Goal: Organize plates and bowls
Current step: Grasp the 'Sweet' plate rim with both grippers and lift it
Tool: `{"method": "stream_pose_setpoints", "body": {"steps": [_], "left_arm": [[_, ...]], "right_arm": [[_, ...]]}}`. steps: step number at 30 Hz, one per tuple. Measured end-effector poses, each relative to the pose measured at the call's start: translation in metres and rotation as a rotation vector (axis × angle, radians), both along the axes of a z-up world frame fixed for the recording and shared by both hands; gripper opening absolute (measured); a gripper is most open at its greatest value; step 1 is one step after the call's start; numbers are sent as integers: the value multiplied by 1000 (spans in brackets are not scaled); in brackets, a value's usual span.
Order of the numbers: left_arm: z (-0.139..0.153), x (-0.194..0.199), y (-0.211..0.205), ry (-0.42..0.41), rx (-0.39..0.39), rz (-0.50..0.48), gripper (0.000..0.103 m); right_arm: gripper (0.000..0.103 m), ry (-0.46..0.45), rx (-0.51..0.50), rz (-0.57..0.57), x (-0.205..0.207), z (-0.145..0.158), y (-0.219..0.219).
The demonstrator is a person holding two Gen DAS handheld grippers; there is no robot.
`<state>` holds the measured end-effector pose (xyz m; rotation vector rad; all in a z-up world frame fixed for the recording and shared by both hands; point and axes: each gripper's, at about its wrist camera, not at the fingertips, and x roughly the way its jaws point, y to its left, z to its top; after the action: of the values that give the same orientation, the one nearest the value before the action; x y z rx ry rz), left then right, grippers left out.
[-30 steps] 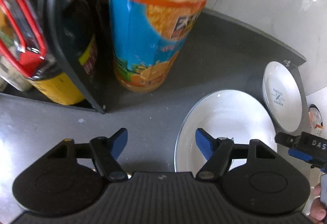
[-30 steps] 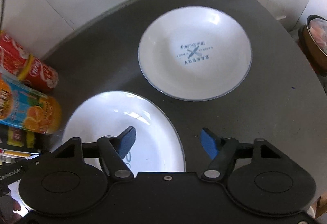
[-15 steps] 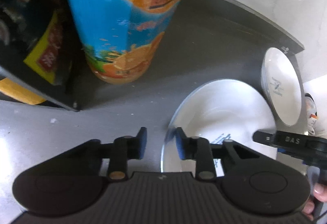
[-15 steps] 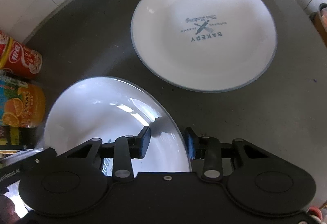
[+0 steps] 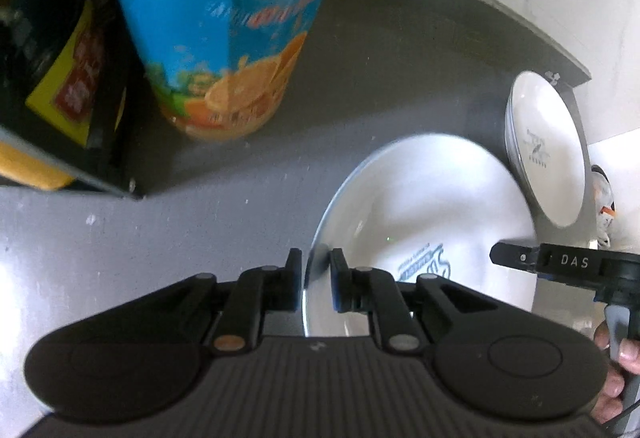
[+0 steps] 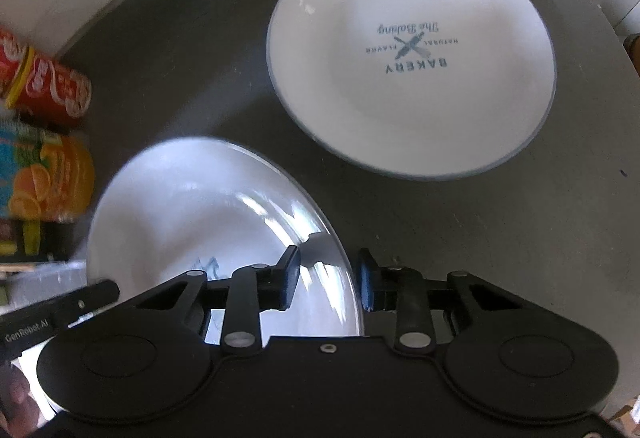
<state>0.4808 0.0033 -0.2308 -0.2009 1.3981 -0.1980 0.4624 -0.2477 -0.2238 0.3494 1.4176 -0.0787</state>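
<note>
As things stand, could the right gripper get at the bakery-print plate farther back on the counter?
Probably not directly. The right gripper straddles the near plate's rim, and the left gripper pinches the opposite edge. The bare dark counter before the bakery plate looks unobstructed, but the gripper must clear that rim first.

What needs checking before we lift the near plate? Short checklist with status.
1. Left hand-held gripper on the near plate: its fingers straddle the rim on that side, closed in close. Ok.
2. Right hand-held gripper on the opposite rim: fingers straddle it, but a gap shows between pads and rim. Not ok.
3. Plate contents: nothing lies in it. Ok.
4. Clearance from the juice bottle: it stands apart from the plate. Ok.
5. Far plate free to receive it: nothing lies in it, printed side up. Ok.
6. Plate already off the counter: cannot tell.
</note>
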Motion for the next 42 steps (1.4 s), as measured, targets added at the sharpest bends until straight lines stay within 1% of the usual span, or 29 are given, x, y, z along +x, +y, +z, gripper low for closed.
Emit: {"method": "stream_pose_setpoints", "body": {"steps": [3, 5, 6, 7, 10, 14, 18, 20, 23, 31, 33, 37, 42], "left_arm": [[0, -5, -2, 1, 10, -11, 13], [-5, -6, -3, 36, 0, 3, 13], [-8, -7, -3, 54, -11, 10, 13], [-9, -9, -4, 49, -9, 14, 13], [-7, -12, -11, 3, 13, -17, 13], [-2, -14, -6, -26, 1, -28, 12], [11, -15, 2, -56, -23, -15, 11], [18, -18, 6, -87, -14, -12, 11], [27, -20, 9, -112, -9, -2, 10], [52, -34, 32, -138, -22, 39, 10], [56, -41, 37, -147, -28, 44, 10], [70, -53, 51, -162, -32, 63, 10], [84, -72, 65, -190, -39, 104, 10]], "right_arm": [[31, 34, 12, 5, -7, -1, -3], [29, 41, 27, 4, -8, -1, -3], [27, 29, 35, 3, -10, 0, -3], [27, 18, 28, 10, -12, 1, -2], [26, -36, -6, 54, -17, 4, 4], [20, -93, 5, 46, -23, 13, 2], [17, -168, -14, 73, -29, 27, 6], [17, -192, 5, 79, -28, 30, 3], [16, -232, 27, 67, -32, 33, 2], [15, -293, 44, 91, -46, 50, 12], [14, -307, 51, 97, -53, 61, 11], [14, -337, 43, 132, -59, 71, 26], [13, -384, 57, 153, -75, 84, 35]]}}
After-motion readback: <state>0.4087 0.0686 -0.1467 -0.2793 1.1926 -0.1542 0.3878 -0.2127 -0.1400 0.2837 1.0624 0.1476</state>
